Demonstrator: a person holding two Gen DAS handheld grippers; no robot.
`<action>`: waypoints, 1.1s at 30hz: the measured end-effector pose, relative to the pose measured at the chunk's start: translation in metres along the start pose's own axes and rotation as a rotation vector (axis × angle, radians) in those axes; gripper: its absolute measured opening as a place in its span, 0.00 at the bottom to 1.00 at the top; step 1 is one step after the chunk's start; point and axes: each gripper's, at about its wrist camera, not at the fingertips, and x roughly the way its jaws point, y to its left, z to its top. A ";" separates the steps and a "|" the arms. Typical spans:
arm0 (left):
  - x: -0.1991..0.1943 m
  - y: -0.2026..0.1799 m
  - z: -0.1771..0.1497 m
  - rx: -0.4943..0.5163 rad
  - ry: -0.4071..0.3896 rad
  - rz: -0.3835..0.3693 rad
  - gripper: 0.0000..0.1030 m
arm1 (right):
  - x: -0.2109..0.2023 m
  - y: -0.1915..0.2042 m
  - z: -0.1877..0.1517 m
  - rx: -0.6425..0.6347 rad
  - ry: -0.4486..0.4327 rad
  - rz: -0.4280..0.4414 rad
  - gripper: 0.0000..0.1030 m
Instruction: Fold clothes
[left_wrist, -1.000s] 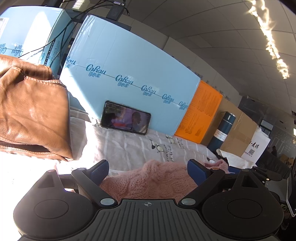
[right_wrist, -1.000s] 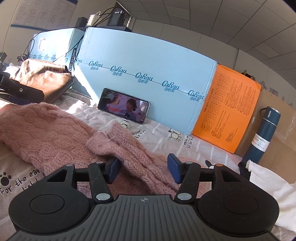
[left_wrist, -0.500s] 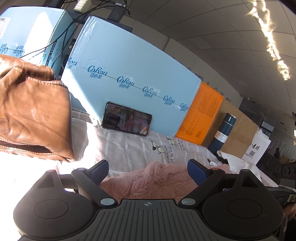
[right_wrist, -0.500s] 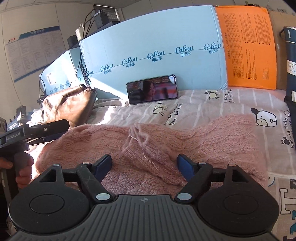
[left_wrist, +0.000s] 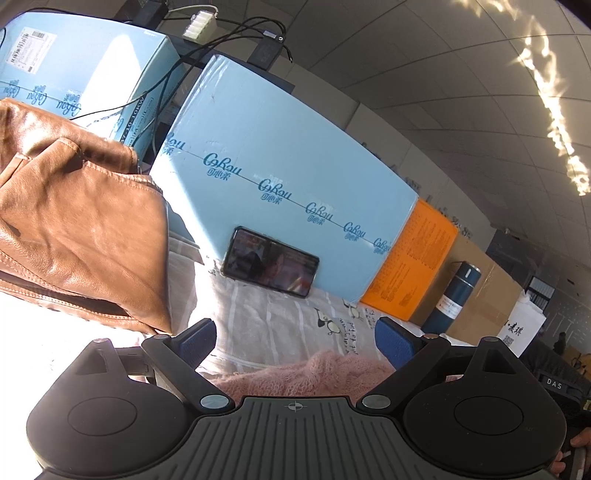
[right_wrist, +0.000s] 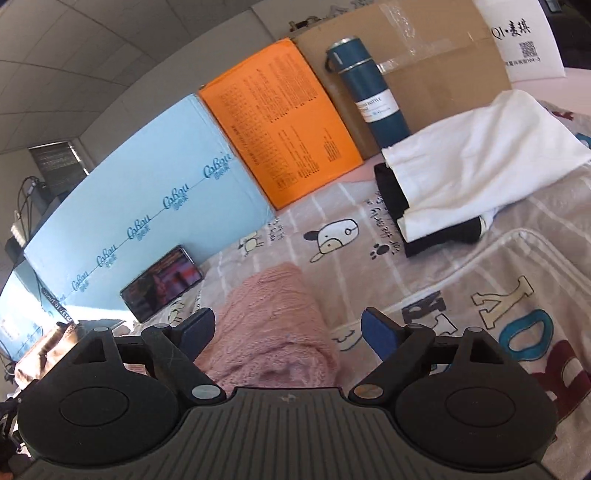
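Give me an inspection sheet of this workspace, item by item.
Surface: printed bedsheet with cartoon dogs and letters.
Job's things: pink knit sweater lying bunched; white garment on a black garment.
Clutter: brown leather bag; phone leaning on the blue box; orange box; blue bottle; cardboard box.
Grippers: left gripper open above the sweater; right gripper opening, sweater between the jaws, pads not pressing.
Cables: black cables over the boxes.
Surroundings: tiled ceiling.
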 end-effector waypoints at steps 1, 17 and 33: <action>-0.001 0.000 0.000 -0.003 -0.003 0.004 0.92 | 0.004 -0.002 -0.002 0.013 0.011 -0.002 0.83; -0.006 0.017 -0.006 -0.100 0.058 0.068 0.97 | 0.048 0.032 -0.011 -0.019 0.075 -0.029 0.39; 0.013 -0.030 -0.024 0.138 0.246 -0.127 0.97 | -0.008 0.008 0.002 -0.082 -0.132 -0.031 0.21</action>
